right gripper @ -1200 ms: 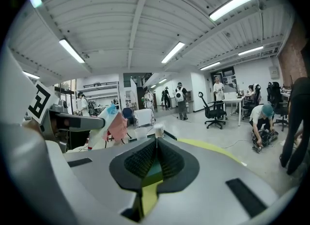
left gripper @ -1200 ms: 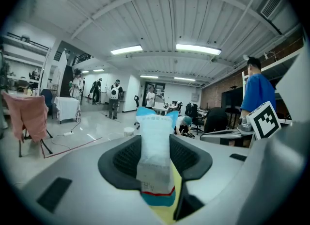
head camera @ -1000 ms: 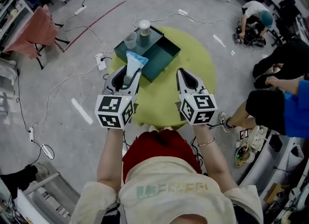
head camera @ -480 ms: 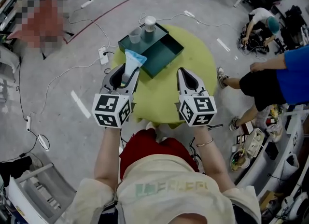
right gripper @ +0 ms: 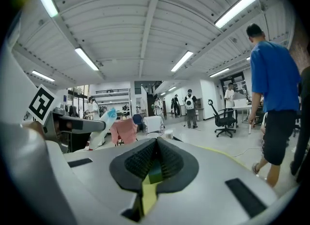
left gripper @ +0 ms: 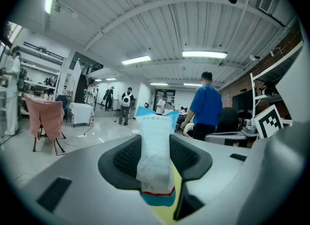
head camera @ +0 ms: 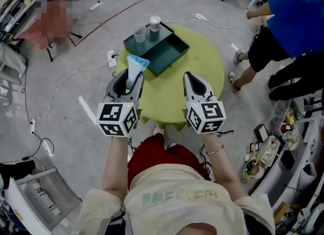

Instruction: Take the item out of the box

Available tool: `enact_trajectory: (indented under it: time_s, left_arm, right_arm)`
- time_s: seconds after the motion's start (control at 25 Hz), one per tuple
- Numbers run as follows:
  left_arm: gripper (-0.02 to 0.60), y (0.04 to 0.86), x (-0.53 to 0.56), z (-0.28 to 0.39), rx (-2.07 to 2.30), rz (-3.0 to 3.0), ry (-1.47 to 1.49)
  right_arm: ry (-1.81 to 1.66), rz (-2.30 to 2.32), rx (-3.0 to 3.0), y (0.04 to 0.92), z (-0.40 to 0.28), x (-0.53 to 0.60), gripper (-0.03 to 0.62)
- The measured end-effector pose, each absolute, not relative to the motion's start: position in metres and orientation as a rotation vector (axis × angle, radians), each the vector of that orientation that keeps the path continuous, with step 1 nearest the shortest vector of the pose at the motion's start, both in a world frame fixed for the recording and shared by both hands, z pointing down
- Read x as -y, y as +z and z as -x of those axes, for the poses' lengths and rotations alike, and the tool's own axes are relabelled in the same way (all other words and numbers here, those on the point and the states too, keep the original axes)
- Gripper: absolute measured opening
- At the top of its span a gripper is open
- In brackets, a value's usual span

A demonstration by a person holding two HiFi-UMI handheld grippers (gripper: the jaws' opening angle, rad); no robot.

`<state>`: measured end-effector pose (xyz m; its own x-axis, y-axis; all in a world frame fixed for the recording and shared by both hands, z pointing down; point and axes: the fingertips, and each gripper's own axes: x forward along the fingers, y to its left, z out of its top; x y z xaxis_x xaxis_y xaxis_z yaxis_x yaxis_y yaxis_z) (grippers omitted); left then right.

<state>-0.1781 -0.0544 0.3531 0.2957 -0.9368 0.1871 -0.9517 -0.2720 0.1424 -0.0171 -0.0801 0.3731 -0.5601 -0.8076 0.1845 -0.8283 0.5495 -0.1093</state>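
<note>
A white pouch with blue ends (head camera: pixel 134 69) stands upright between the jaws of my left gripper (head camera: pixel 127 75), which is shut on it. In the left gripper view the pouch (left gripper: pixel 155 141) fills the gap between the ribbed pads. It hangs over the left edge of the round yellow-green table (head camera: pixel 202 72), on the near side of the open teal box (head camera: pixel 167 54). My right gripper (head camera: pixel 192 76) hovers over the table's middle with its jaws shut and nothing between them; its own view (right gripper: pixel 155 155) shows the pads meeting.
A clear cup (head camera: pixel 140 36) and a white-capped jar (head camera: pixel 154 24) stand on the box's lid side. A person in blue (head camera: pixel 288 16) stands to the right of the table. Cables and a power strip (head camera: pixel 111 56) lie on the floor to the left.
Both grippers stay almost where they were, the pouch still held. The person in blue has walked into view at the upper right, and the head view has shifted a little.
</note>
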Motion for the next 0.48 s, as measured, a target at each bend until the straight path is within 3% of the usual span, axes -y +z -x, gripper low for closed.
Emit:
enact_trajectory:
  time_s: [0.48]
  left_arm:
    - [0.190, 0.349, -0.018, 0.131, 1.810, -2.311, 0.078]
  right_arm:
    - [0.265, -1.375, 2.719, 0.370, -0.028, 0.018, 0.035]
